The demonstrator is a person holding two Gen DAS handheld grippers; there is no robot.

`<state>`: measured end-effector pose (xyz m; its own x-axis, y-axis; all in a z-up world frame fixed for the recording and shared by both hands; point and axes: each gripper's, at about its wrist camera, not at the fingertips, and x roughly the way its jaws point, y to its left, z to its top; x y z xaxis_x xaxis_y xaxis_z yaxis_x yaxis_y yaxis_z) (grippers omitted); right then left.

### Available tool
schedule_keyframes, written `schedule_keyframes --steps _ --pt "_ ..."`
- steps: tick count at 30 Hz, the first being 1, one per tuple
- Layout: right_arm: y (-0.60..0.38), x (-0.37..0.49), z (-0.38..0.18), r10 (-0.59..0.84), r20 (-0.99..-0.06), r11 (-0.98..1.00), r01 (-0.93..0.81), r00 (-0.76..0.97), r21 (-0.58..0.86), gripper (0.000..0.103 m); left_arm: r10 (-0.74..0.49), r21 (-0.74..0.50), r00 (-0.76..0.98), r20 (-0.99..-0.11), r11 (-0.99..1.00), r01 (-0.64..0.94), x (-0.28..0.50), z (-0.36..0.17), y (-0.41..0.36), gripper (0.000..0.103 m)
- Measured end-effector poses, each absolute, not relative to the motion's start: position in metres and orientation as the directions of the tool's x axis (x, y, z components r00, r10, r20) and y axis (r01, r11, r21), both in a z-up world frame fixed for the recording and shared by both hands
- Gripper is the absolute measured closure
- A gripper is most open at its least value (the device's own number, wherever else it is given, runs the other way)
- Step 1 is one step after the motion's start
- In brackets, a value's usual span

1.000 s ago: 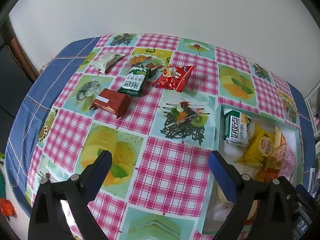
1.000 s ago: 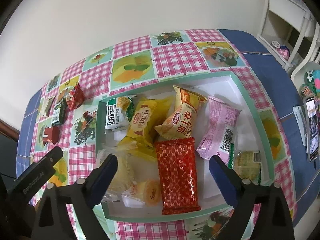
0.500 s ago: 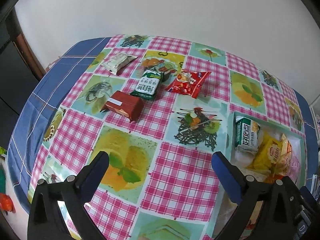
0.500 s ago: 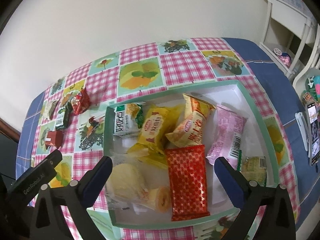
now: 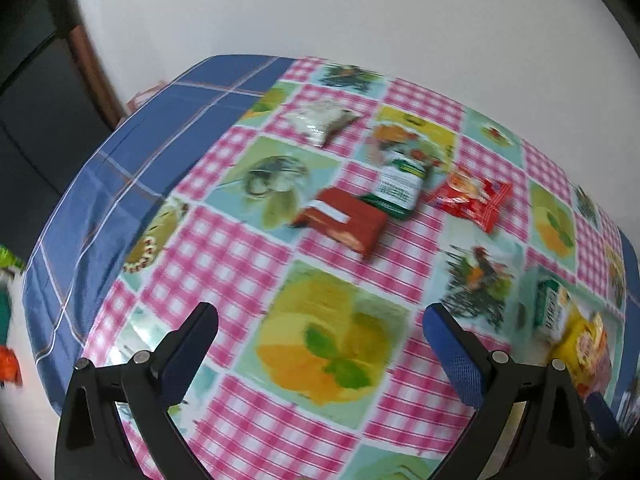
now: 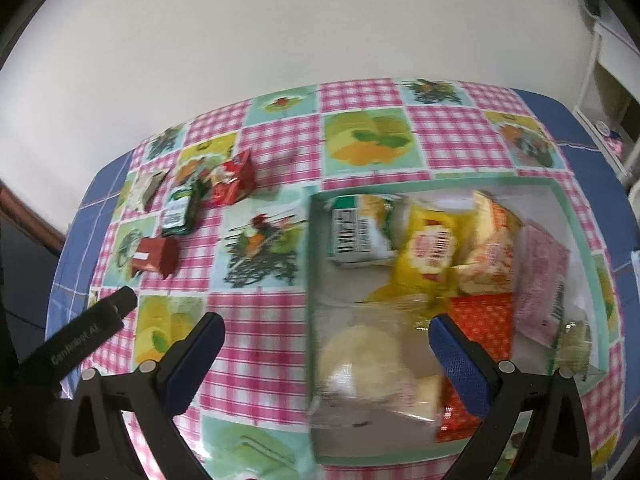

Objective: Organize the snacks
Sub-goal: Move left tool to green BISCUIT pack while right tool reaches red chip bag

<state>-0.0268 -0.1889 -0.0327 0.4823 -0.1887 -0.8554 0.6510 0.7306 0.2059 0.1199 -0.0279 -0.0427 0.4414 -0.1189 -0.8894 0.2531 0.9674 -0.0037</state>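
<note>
My left hand-held gripper (image 5: 320,332) hangs with its jaws spread wide and nothing between them, above a yellow fruit square of the checked cloth on the worktop (image 5: 224,248). My right hand-held gripper (image 6: 326,332) is just as wide apart and empty, with its left finger over the pink checks and its right finger over the tray (image 6: 576,216).

In the left wrist view, four loose snacks lie in the upper middle of the frame: a dark red box (image 5: 344,222), a green and white packet (image 5: 400,188) touching its far side, a red packet (image 5: 472,200) to the right of those, and a silvery packet (image 5: 324,124) further back. The tray's near corner shows at the right edge.

In the right wrist view the same four sit at the upper left, well apart from the tray. The tray fills the right half and holds a green and white pack (image 6: 352,232), a yellow bag (image 6: 432,248), an orange bag (image 6: 492,240), a pink packet (image 6: 544,280), a red patterned packet (image 6: 480,332) and a pale wrapped cake (image 6: 360,356). The picture is blurred.
</note>
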Motion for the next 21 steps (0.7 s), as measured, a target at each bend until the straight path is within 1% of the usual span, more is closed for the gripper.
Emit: schedule_keyframes --steps 7,16,21 --pt "-0.164 -0.002 -0.037 -0.149 -0.855 0.761 0.609 0.497 0.221 0.000 -0.099 -0.012 0.445 -0.890 0.981 0.193 0.143 -0.040 0.002 0.001" --pt "-0.142 0.023 -0.045 -0.126 -0.860 0.800 0.564 0.494 0.206 0.000 -0.125 -0.037 0.438 -0.890 0.978 0.205 0.156 -0.041 0.005 0.001" --pt "-0.145 0.034 -0.043 -0.138 -0.846 0.801 0.561 0.515 0.211 0.000 -0.148 -0.063 0.412 -0.899 0.975 0.214 0.165 -0.049 -0.002 0.001"
